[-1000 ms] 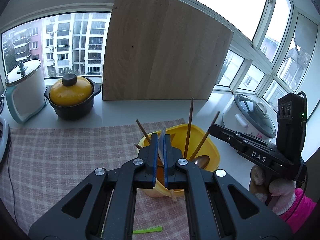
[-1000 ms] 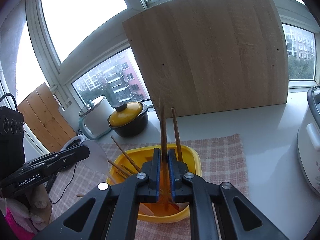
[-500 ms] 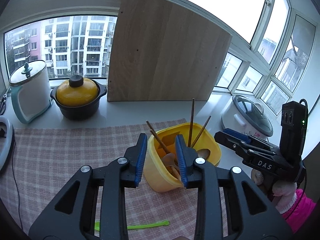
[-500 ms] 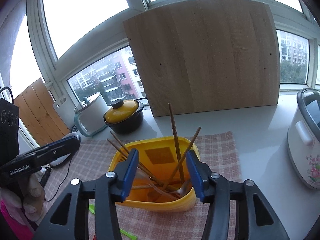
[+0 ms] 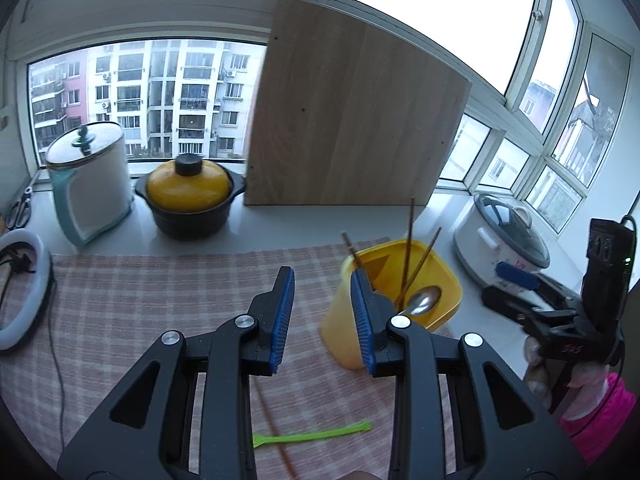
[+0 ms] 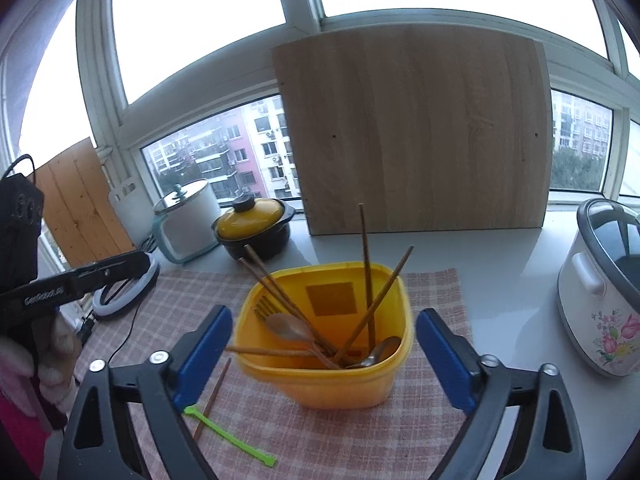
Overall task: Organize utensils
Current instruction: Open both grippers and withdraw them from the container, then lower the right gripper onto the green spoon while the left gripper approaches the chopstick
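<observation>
Your left tool (image 5: 322, 316) stands partly open with nothing between its blue pads; only the pink checked cloth (image 5: 160, 300) shows in the gap. Its right pad overlaps the near edge of the yellow plastic utensil tub (image 5: 400, 276), which sits at about 1 o'clock from that tool.

Your right tool (image 6: 324, 356) has just been opening and now stands wide, its blue pads (image 6: 204, 344) well apart at either side of the tub (image 6: 336, 380) and not pressing on it; it holds nothing.

The tub stands upright on the cloth on the white surface (image 6: 500, 280). Inside it lean several brown wooden chopsticks (image 6: 366, 264), a wooden spoon (image 6: 288, 328), a metal spoon (image 6: 380, 350) and a fork (image 6: 262, 306).

On the cloth at 7 o'clock from the tub lie a single brown chopstick (image 6: 212, 396) and a bright green plastic pick (image 6: 228, 436), crossing one another.

Along the window at 12 o'clock stand a light wooden board (image 6: 420, 132), a black pot with a yellow lid (image 6: 252, 228) and a white kettle (image 6: 184, 224). A white flowered cooker (image 6: 600, 300) sits at 3 o'clock.
</observation>
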A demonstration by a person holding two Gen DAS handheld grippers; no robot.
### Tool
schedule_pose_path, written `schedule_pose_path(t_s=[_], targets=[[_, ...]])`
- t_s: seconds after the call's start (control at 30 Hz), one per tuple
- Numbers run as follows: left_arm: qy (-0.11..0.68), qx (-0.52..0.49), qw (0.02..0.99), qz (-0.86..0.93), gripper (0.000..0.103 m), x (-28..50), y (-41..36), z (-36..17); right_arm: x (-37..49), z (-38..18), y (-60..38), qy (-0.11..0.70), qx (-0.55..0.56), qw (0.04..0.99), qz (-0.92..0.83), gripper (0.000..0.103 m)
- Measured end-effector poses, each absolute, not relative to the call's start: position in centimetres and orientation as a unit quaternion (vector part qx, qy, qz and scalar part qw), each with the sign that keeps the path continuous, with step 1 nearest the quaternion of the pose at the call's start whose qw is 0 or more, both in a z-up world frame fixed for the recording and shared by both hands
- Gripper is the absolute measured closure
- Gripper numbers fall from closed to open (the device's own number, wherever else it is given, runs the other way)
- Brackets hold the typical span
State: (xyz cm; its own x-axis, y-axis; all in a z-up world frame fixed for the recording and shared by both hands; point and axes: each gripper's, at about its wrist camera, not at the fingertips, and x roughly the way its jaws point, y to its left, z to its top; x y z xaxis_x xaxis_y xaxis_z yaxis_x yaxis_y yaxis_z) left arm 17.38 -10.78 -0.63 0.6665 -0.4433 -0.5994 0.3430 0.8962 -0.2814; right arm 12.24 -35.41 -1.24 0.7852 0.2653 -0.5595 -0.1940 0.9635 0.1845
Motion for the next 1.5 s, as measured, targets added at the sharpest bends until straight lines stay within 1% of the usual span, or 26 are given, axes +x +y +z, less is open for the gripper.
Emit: schedule_pose_path(t_s=[0.07,0.13,0.2,0.43,0.6,0.63,0.67,0.7,0.77,0.83,0.9,0.97,1.03,1.1,1.23,1.5], targets=[[0.35,-0.072,0.91,-0.208,0.074,17.0,-9.6,-0.9,11.2,-1.0,-35.1,0.289,0.054,0.947,0.13,0.002],[0.358,-0.072,0.91,-0.197,0.072,16.7,-8.2,-1.4,10.4,-0.8,-34.7,0.278,0.048,0.949,0.137,0.002],[0.366,-0.075,0.909,-0.187,0.072,16.5,-7.0,-2.1,9.7,-0.7,-34.0,0.273,0.033,0.95,0.15,0.002],[0.403,-0.093,0.898,-0.149,0.072,15.0,-2.9,-5.2,8.0,-1.7,-29.3,0.299,-0.049,0.927,0.223,0.002],[0.425,-0.114,0.889,-0.127,0.072,13.3,-0.6,-7.3,7.6,-4.2,-24.6,0.344,-0.123,0.885,0.288,0.011],[0.427,-0.117,0.888,-0.124,0.072,13.1,-0.4,-7.5,7.5,-4.9,-23.8,0.355,-0.137,0.875,0.298,0.014],[0.431,-0.12,0.886,-0.121,0.072,12.6,0.0,-7.9,7.6,-5.8,-22.6,0.371,-0.157,0.861,0.309,0.02],[0.433,-0.122,0.885,-0.119,0.072,12.3,0.2,-8.1,7.6,-6.5,-21.8,0.382,-0.171,0.851,0.318,0.024],[0.438,-0.127,0.883,-0.114,0.072,11.5,0.7,-8.7,7.9,-8.3,-20.0,0.409,-0.201,0.822,0.341,0.036],[0.442,-0.133,0.88,-0.111,0.072,11.0,1.1,-9.2,8.4,-9.6,-19.0,0.426,-0.22,0.804,0.351,0.044],[0.448,-0.139,0.876,-0.108,0.072,10.3,1.4,-9.7,9.3,-11.2,-18.0,0.448,-0.236,0.784,0.359,0.048],[0.454,-0.143,0.873,-0.107,0.072,9.7,1.5,-10.2,10.4,-12.9,-17.1,0.473,-0.249,0.763,0.363,0.059],[0.457,-0.145,0.871,-0.108,0.072,9.3,1.5,-10.5,11.1,-14.1,-16.7,0.49,-0.261,0.75,0.359,0.066],[0.462,-0.147,0.868,-0.111,0.072,8.8,1.3,-10.8,11.7,-15.3,-16.3,0.502,-0.274,0.738,0.358,0.066],[0.471,-0.146,0.862,-0.115,0.072,8.2,0.8,-11.4,12.3,-16.8,-15.8,0.517,-0.283,0.722,0.363,0.07],[0.485,-0.146,0.853,-0.124,0.072,7.7,-0.3,-12.5,12.8,-18.2,-15.2,0.534,-0.277,0.717,0.353,0.079]])
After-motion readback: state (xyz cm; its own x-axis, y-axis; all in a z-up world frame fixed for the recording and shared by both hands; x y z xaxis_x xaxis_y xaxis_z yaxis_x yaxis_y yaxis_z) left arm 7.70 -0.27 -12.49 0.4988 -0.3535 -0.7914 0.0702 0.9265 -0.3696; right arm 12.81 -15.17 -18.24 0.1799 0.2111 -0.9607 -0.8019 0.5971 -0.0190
